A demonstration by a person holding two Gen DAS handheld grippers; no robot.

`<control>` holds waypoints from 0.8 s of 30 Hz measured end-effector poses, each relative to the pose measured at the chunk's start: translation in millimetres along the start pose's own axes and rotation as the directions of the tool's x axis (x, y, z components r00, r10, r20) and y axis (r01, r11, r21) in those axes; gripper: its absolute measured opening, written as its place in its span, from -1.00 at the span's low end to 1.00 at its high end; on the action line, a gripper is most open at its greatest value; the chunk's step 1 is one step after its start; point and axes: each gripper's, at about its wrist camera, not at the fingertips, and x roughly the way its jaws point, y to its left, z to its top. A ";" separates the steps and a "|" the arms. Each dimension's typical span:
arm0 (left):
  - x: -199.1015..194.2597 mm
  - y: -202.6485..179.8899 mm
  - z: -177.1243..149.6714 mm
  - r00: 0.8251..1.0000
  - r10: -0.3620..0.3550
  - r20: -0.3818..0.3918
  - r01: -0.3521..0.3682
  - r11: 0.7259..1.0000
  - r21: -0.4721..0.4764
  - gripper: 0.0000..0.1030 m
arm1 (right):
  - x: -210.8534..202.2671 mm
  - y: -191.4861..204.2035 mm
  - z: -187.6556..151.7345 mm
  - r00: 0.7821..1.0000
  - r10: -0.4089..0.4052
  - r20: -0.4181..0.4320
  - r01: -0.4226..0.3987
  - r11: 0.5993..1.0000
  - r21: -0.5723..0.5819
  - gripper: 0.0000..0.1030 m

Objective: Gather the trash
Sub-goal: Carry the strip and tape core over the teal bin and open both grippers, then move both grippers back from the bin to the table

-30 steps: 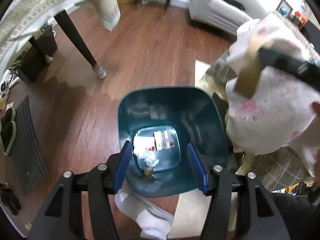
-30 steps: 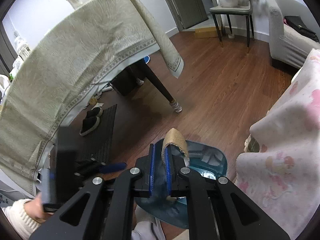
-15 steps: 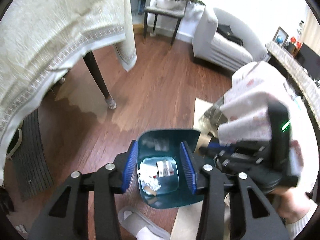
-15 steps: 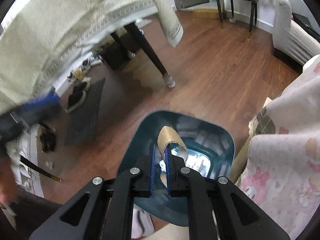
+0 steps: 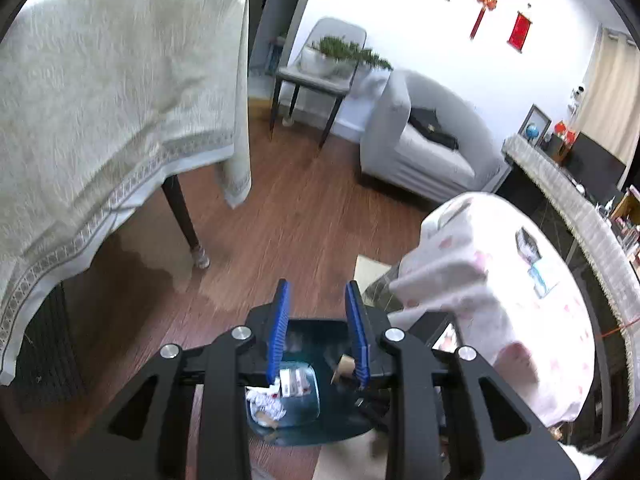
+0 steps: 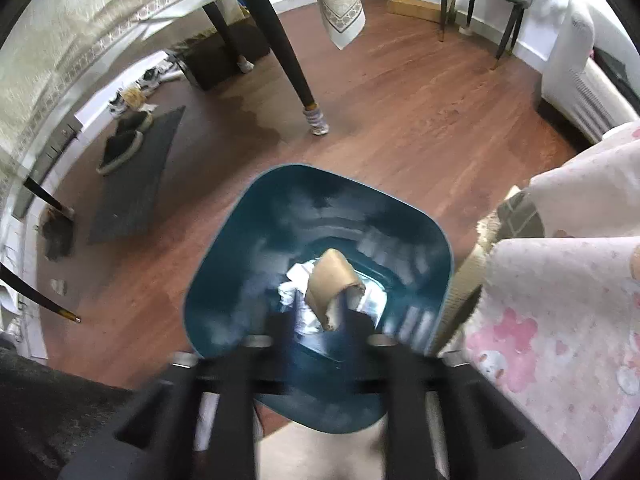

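Right claw (image 6: 316, 320), blurred, has just been opening; the brown cardboard scrap (image 6: 330, 280) sits at its tips, apparently let go, straight above the open teal bin (image 6: 224, 264). It lies roughly along the claw's pointing line, with the right hand nearer. Left claw (image 5: 318, 336), empty, jaws just narrowing, hangs over the bin's far rim.

The right gripper (image 6: 316, 320) is pointed steeply down over the blue bin (image 6: 224, 280). Its jaws have just been opened and are blurred. The left gripper (image 5: 318, 332) is held above the same bin, tilted down less. Its jaws have just been closing, and nothing is held between them.
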 end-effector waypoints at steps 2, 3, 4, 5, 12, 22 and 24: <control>-3.0 -4.5 5.2 1.000 -0.003 0.018 0.003 1.000 -0.008 -0.43 | -0.4 0.1 -3.7 1.000 -0.004 -0.008 0.004 1.000 -0.016 0.52; -4.1 -7.0 7.3 1.000 -0.004 0.025 0.004 1.000 -0.009 -0.43 | -2.6 1.1 -5.5 1.000 0.006 -0.008 -0.006 1.000 -0.022 0.50; -4.7 -8.8 8.4 1.000 -0.004 0.029 0.004 1.000 -0.007 -0.43 | -5.7 0.9 -5.7 1.000 0.010 -0.002 -0.010 1.000 -0.026 0.40; -5.5 -12.1 10.1 0.999 -0.003 0.035 0.003 1.000 -0.001 -0.43 | -11.4 0.5 -5.9 1.000 0.009 0.010 -0.009 1.000 -0.030 0.36; -13.2 -34.5 21.2 0.997 -0.015 0.079 0.013 1.000 0.025 -0.43 | -49.2 -0.8 -3.2 0.994 0.063 0.090 -0.058 0.997 -0.051 0.15; -15.4 -54.6 35.3 0.992 -0.007 0.127 0.003 0.999 0.033 -0.26 | -139.5 -12.5 -4.4 0.952 0.095 0.291 -0.072 0.994 -0.087 -0.05; -12.8 -63.5 36.2 0.991 -0.009 0.131 0.002 0.999 0.046 -0.21 | -153.2 -23.2 -7.3 0.945 0.087 0.316 -0.067 0.995 -0.075 -0.06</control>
